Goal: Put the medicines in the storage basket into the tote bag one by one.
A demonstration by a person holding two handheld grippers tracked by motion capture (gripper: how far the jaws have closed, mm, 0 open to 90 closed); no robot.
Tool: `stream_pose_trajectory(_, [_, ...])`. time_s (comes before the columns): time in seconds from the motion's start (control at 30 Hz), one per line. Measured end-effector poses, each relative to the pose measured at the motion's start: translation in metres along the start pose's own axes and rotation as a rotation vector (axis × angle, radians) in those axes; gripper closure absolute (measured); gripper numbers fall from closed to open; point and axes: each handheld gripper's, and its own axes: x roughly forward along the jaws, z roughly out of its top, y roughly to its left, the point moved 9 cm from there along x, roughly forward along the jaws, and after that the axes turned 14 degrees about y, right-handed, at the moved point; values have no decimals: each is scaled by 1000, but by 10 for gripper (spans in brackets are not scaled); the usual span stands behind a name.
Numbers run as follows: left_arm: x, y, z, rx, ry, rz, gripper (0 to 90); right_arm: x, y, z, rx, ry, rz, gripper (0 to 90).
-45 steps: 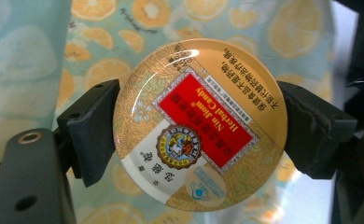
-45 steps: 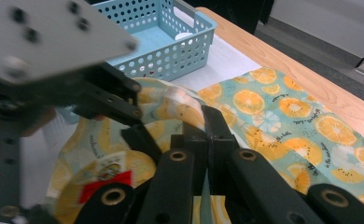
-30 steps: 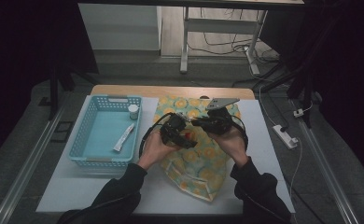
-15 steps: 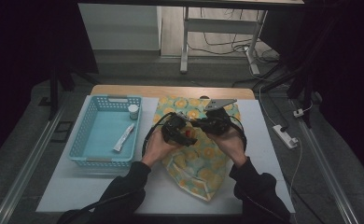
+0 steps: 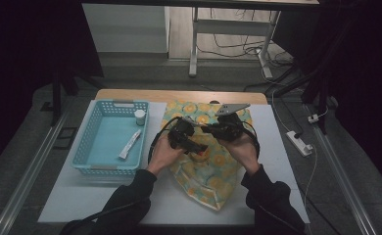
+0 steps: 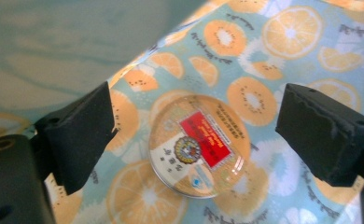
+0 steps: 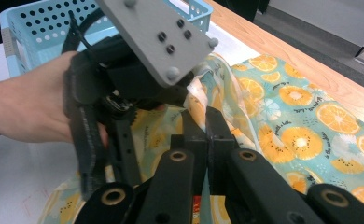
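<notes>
A fruit-print cloth bag (image 5: pixel 213 182) with orange slices lies on the white table. On its fabric (image 6: pixel 283 32) rests a round clear-lidded tin (image 6: pixel 199 144) with a red label, seen as a small spot (image 5: pixel 200 155) in the high view. My left gripper (image 6: pixel 194 123) hangs open over the tin, one finger (image 6: pixel 80 130) on each side and apart from it. My right gripper (image 7: pixel 206 121) is shut on a raised fold of the bag's cloth (image 7: pixel 217 79), beside the left gripper (image 7: pixel 110 93). In the high view the left gripper (image 5: pixel 191 144) and right gripper (image 5: pixel 213 128) sit close together above the bag.
A light blue basket (image 5: pixel 86 142) stands at the left, holding a small white jar (image 5: pixel 139 116) and a white tube (image 5: pixel 130 143). A wooden strip (image 5: pixel 179 95) runs along the table's far edge. A power strip (image 5: pixel 298 142) lies on the floor at the right.
The left gripper has shifted slightly down toward the tin. The right gripper stays in place holding the cloth.
</notes>
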Motion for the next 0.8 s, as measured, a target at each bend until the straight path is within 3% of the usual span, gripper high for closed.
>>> stream_pose_trajectory(0.33, [-19, -16, -10, 34, 11, -34, 12, 1, -1, -1, 0, 2, 2, 896])
stream_pose_trajectory(0.57, [-32, -24, -18, 47, 8, -69, 1, 2, 0, -1, -5, 6, 5, 896])
stream_pose_trajectory(0.8, [-47, -26, -26, 40, -26, -87, 1, 3, 0, -2, -6, 11, 6, 896])
